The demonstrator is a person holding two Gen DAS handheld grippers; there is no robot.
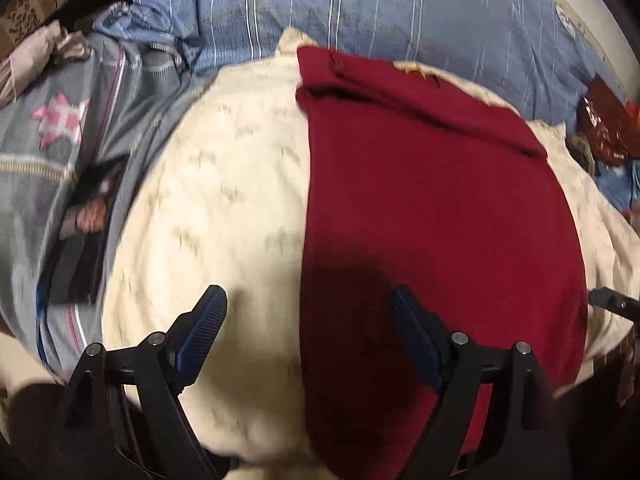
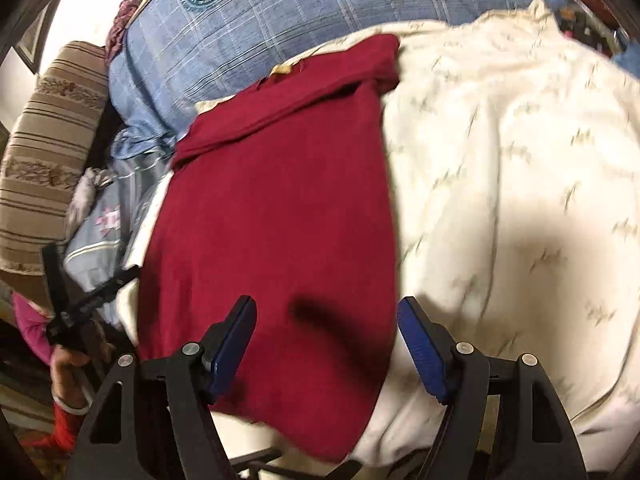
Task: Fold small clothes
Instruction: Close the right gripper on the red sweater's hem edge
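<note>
A dark red garment lies folded into a long strip on a cream cloth, collar end at the far side. My left gripper is open and empty, hovering over the garment's near left edge. In the right wrist view the same red garment lies on the cream cloth. My right gripper is open and empty above the garment's near right edge. The left gripper shows at the left edge of that view, and the right gripper's tip shows at the right edge of the left wrist view.
A blue striped pillow lies behind the cloth. A grey quilt with a pink star and a dark flat object lie to the left. A red packet lies at the right. A striped cushion stands far left.
</note>
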